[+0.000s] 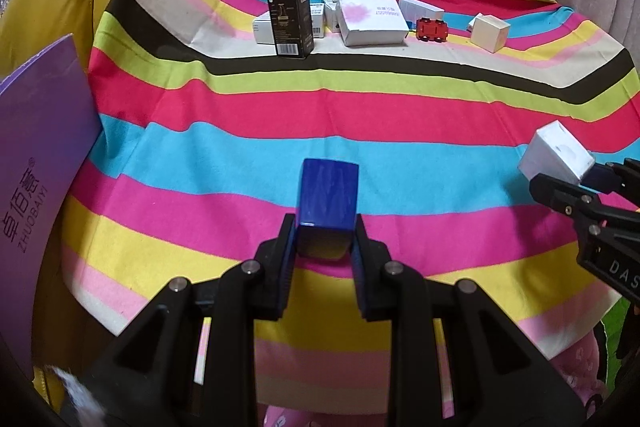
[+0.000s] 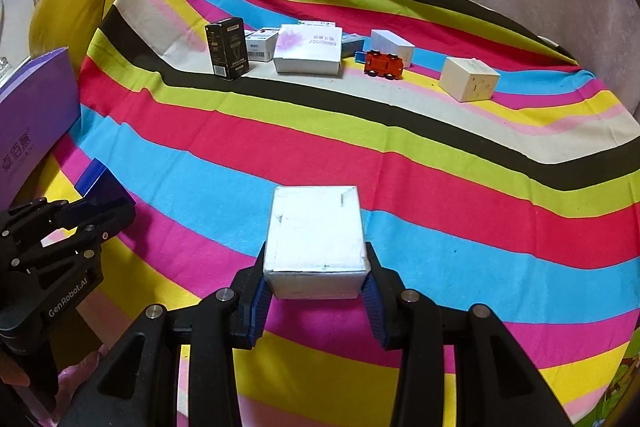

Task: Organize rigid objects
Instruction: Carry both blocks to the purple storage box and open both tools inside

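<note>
Two boxes are in my grip above the striped cloth (image 2: 440, 163): my left gripper (image 1: 325, 247) has its fingers pinching a blue box (image 1: 328, 205), and my right gripper (image 2: 316, 283) has its fingers clamped on a white box (image 2: 316, 239). Far across the cloth, a black box (image 1: 291, 23), a larger white box (image 1: 370, 21) and a red toy car (image 1: 432, 29) sit in a row.

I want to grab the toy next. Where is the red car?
The red car sits at the far side of the striped cloth, between the large white flat box and the cream cube box.
</note>
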Motion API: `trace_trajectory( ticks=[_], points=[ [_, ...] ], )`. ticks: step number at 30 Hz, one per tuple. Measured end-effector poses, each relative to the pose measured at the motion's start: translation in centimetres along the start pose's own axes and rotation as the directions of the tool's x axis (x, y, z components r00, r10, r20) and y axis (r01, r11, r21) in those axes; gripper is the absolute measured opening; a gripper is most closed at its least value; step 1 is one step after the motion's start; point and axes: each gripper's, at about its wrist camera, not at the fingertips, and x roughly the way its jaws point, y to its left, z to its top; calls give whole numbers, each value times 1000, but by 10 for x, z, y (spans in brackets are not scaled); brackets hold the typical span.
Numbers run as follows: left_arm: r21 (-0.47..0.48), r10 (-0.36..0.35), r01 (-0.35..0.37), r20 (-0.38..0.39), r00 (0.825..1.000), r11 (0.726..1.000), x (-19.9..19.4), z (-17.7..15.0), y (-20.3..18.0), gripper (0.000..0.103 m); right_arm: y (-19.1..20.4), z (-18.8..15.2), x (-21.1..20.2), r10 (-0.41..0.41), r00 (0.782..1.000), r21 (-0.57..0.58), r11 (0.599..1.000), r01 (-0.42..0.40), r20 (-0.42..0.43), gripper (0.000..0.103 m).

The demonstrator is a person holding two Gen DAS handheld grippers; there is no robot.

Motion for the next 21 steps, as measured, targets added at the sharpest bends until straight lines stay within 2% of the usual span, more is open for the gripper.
trace_trajectory(
  ticks=[12,21],
  points=[
    [-54,39,-36,62,997,998,-38,-1,30,29,41,15,-23,40,998,-78,996,-37,40,41],
    [-97,110,-94,171,979,991,-85,7,62,29,78,36,-44,78,993,-138,988,-65,89,41]
  ],
)
